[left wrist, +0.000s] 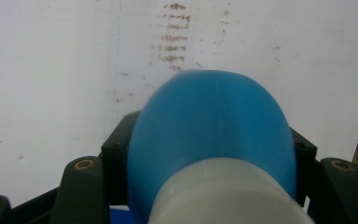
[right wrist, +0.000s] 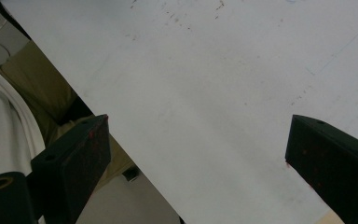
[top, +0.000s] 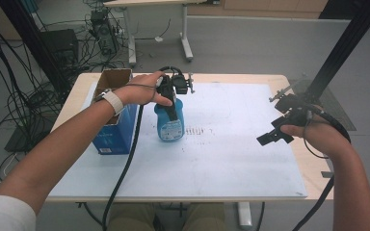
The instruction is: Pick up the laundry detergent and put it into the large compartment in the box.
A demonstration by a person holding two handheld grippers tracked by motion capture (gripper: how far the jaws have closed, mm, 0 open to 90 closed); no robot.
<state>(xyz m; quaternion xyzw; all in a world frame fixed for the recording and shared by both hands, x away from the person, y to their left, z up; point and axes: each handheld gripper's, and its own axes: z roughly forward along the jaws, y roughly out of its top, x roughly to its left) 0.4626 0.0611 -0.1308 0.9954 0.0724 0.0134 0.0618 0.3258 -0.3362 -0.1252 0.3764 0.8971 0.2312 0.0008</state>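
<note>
A blue bottle [top: 168, 124] with a printed label stands upright on the white board [top: 231, 159], left of centre. My left gripper [top: 172, 107] comes down on it from above and is shut on its upper part. In the left gripper view the bottle's blue shoulder [left wrist: 209, 126] and white neck [left wrist: 228, 196] sit between the black jaws. My right gripper [top: 274, 135] hovers over the board's right side, open, with nothing between its jaws. The right gripper view looks down on bare board [right wrist: 223, 93] between the two spread jaws.
An open blue cardboard box [top: 113, 115] stands just left of the bottle. Brown smudges [top: 197, 131] mark the board beside the bottle. A black frame post [top: 347, 43] rises at the right. Cables trail on the floor to the left.
</note>
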